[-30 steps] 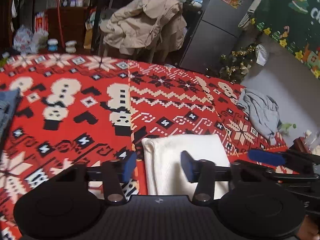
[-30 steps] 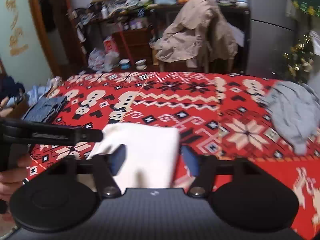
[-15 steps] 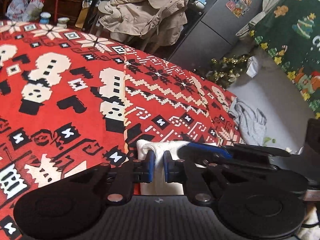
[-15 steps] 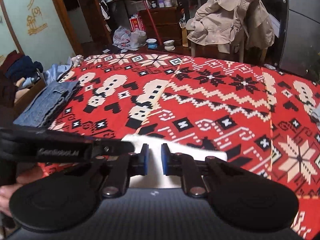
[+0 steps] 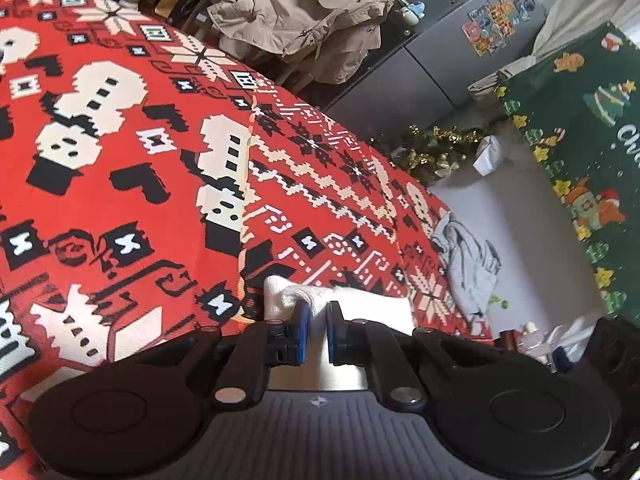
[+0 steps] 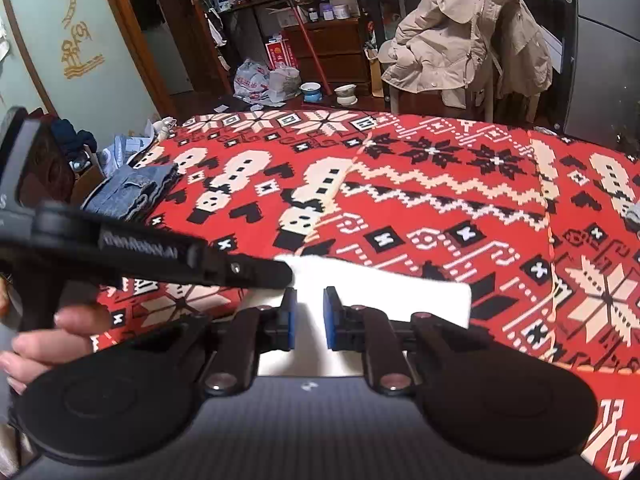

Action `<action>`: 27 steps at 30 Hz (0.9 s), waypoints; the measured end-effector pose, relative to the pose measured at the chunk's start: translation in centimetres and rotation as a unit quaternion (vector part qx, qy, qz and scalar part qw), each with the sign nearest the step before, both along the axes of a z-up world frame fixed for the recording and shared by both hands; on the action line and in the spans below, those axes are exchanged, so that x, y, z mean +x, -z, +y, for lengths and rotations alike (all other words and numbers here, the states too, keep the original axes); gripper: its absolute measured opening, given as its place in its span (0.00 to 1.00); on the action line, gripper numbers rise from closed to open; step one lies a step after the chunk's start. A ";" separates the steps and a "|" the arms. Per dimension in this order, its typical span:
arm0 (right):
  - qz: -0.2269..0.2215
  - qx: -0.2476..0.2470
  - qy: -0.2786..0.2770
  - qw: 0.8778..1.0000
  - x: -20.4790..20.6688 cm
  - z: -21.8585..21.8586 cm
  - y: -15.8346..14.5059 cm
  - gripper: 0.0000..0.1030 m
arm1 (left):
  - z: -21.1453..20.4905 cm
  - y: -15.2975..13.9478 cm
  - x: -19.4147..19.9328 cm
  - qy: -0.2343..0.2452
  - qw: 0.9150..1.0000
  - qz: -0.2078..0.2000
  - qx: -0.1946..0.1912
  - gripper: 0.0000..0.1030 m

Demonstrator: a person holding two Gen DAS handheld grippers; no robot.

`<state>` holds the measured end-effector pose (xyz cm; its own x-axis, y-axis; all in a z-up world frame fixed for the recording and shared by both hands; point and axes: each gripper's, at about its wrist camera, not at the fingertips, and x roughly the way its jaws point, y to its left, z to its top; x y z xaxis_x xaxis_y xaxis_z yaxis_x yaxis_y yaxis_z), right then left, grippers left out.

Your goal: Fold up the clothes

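Observation:
A folded white cloth [image 5: 372, 308] lies at the near edge of the red patterned blanket [image 5: 120, 200]. My left gripper [image 5: 316, 320] is shut on its left corner, and the fabric bunches up between the blue pads. In the right wrist view the same white cloth [image 6: 400, 296] stretches to the right, and my right gripper [image 6: 309, 316] is shut on its near edge with white fabric filling the narrow gap. The left tool's black finger [image 6: 256, 270] reaches in from the left to touch the cloth's corner, with a hand [image 6: 48, 344] holding it.
Folded blue jeans [image 6: 132, 188] sit at the blanket's left edge. A crumpled grey garment [image 5: 468, 256] lies at its right edge. Beyond the blanket [image 6: 440, 184] stands a chair draped with a beige jacket [image 6: 460, 36], then a grey fridge [image 5: 460, 60] and cluttered shelves.
Both grippers went from wide open over the white cloth to shut on its near edge. They sank closer to the blanket, and the left one rolled.

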<state>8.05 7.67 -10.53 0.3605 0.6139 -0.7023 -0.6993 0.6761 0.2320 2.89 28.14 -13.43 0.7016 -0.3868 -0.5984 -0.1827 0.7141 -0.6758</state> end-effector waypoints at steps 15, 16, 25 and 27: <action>0.021 0.016 0.017 1.000 0.2 -0.4 -0.2 0.17 | -0.2 -0.1 -0.4 0.019 1.000 -0.011 -0.020 0.04; 0.023 0.018 0.017 0.999 0.2 -0.5 -0.2 0.17 | -0.1 -0.1 -0.4 0.020 0.999 -0.014 -0.022 0.04; 0.042 0.038 0.030 0.998 0.3 -1.8 -0.3 0.18 | 3.5 1.6 -1.2 -0.026 0.993 -0.002 -0.112 0.07; 0.042 0.043 0.034 0.998 0.1 -2.5 -0.6 0.18 | 4.0 1.5 -1.5 -0.047 0.994 0.009 -0.100 0.08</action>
